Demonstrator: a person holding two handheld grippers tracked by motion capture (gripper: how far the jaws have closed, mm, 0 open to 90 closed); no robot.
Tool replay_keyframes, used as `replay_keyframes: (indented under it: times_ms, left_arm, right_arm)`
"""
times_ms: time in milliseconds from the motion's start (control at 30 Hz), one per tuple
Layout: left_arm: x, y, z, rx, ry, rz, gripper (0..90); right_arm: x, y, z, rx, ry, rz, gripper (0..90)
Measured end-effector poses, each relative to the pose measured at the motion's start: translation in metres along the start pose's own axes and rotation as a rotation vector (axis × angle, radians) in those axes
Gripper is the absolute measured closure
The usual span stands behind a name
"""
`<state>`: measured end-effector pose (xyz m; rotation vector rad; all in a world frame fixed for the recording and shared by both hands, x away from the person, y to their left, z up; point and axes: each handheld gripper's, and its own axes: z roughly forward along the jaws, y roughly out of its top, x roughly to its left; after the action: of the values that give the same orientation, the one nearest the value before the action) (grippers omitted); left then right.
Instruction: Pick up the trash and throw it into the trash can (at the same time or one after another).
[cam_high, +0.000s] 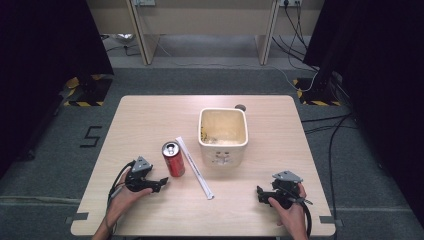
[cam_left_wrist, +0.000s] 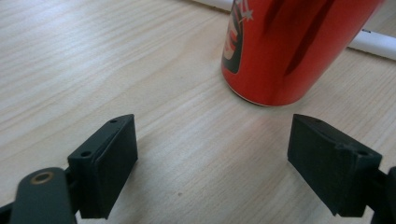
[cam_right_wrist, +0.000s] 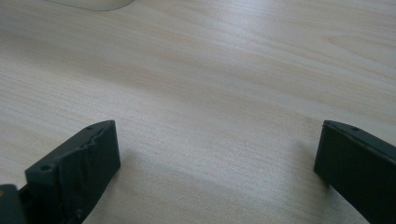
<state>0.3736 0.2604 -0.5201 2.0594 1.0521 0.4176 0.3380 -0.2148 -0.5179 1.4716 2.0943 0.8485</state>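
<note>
A red soda can (cam_high: 173, 158) stands upright left of the table's middle, and fills the top of the left gripper view as the can (cam_left_wrist: 285, 46). My left gripper (cam_high: 159, 184) rests just below and left of it, open, with the can a short way ahead of its jaws and nothing between them (cam_left_wrist: 212, 154). A white wrapped straw (cam_high: 195, 169) lies diagonally right of the can; the straw (cam_left_wrist: 373, 44) shows behind it. A cream square tub (cam_high: 223, 136) stands at the table's middle. My right gripper (cam_high: 260, 195) sits at the front right, open over bare wood (cam_right_wrist: 217, 158).
The light wooden table (cam_high: 150, 120) has free room at the left, back and front middle. A small dark round spot (cam_high: 240, 107) lies behind the tub. Cables and black stands surround the table on the grey floor.
</note>
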Motion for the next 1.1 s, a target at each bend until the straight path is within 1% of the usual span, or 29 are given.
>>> replay_keyframes:
  times_ms: [167, 200, 267, 300, 333, 467, 600, 667, 767, 867, 1100]
  left_arm:
    - [-0.003, 0.005, -0.005, -0.027, -0.016, -0.007, 15.5]
    - [-0.005, 0.006, -0.006, -0.027, -0.019, -0.001, 15.5]
    - [-0.010, 0.010, -0.009, -0.041, -0.032, 0.006, 15.5]
    - [-0.010, 0.010, -0.009, -0.041, -0.032, 0.006, 15.5]
    - [-0.013, 0.012, -0.011, -0.053, -0.038, 0.013, 15.5]
    - [-0.017, 0.017, -0.013, -0.055, -0.056, 0.015, 15.5]
    - [-0.021, 0.020, -0.013, -0.053, -0.057, 0.025, 15.5]
    - [-0.022, 0.022, -0.012, -0.060, -0.057, 0.022, 15.5]
    - [-0.022, 0.025, -0.013, -0.057, -0.060, 0.028, 15.5]
    - [-0.025, 0.030, -0.012, -0.064, -0.064, 0.032, 15.5]
    - [-0.025, 0.036, -0.010, -0.077, -0.058, 0.025, 15.4]
  right_arm:
    - [0.000, 0.000, 0.000, 0.000, 0.000, 0.001, 0.3]
    - [0.000, 0.000, 0.000, 0.000, 0.000, 0.001, 0.3]
    - [0.000, 0.000, 0.000, 0.000, 0.000, 0.001, 0.3]
    - [0.000, 0.000, 0.000, 0.001, 0.000, 0.001, 0.3]
    - [0.000, 0.000, 0.000, 0.000, 0.000, 0.001, 0.2]
    - [0.000, 0.000, 0.000, 0.001, 0.000, 0.000, 0.2]
    - [0.000, 0.000, 0.000, 0.001, 0.000, 0.001, 0.3]
    - [0.000, 0.000, 0.000, 0.001, 0.000, 0.000, 0.2]
    - [0.000, 0.000, 0.000, 0.001, 0.000, 0.001, 0.2]
    - [0.000, 0.000, 0.000, 0.001, 0.000, 0.001, 0.2]
    - [0.000, 0.000, 0.000, 0.000, 0.000, 0.000, 0.2]
